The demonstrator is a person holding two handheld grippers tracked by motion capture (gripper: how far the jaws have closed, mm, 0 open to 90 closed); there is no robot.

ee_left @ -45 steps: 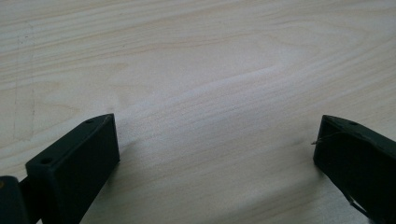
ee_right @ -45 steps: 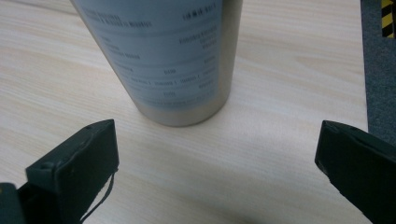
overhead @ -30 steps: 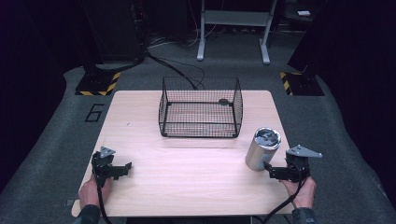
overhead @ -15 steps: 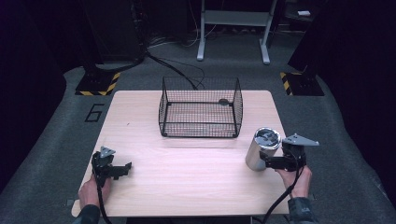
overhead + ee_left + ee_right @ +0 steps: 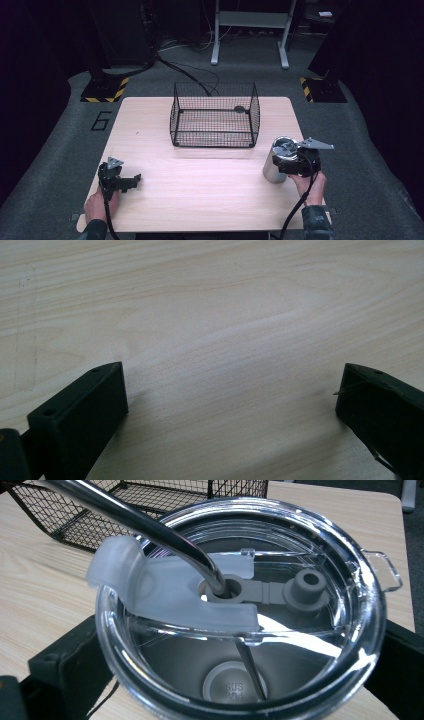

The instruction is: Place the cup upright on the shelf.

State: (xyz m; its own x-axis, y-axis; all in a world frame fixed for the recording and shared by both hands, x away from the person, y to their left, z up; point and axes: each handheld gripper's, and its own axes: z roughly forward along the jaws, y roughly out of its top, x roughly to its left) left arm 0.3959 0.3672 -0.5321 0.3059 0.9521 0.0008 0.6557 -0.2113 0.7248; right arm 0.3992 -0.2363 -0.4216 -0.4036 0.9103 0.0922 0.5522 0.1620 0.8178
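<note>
A steel tumbler (image 5: 276, 164) with a clear lid and a metal straw (image 5: 145, 522) stands upright at the table's right side. My right gripper (image 5: 285, 163) reaches it from the right, its jaws spread wide on either side of the tumbler's top. In the right gripper view the tumbler (image 5: 240, 605) sits between the two black jaws, which stand at its rim. My left gripper (image 5: 133, 181) rests low at the front left of the table, open, with bare wood between its jaws (image 5: 232, 390). A black wire basket (image 5: 176, 117) stands empty at the middle back.
The light wooden table (image 5: 200, 175) has bare room between the two grippers and in front of the basket. The tumbler stands close to the right edge. Dark floor, cables and stand legs surround the table.
My right gripper has moved left and forward until its jaws flank the tumbler's top. The left gripper and the tumbler have stayed where they were.
</note>
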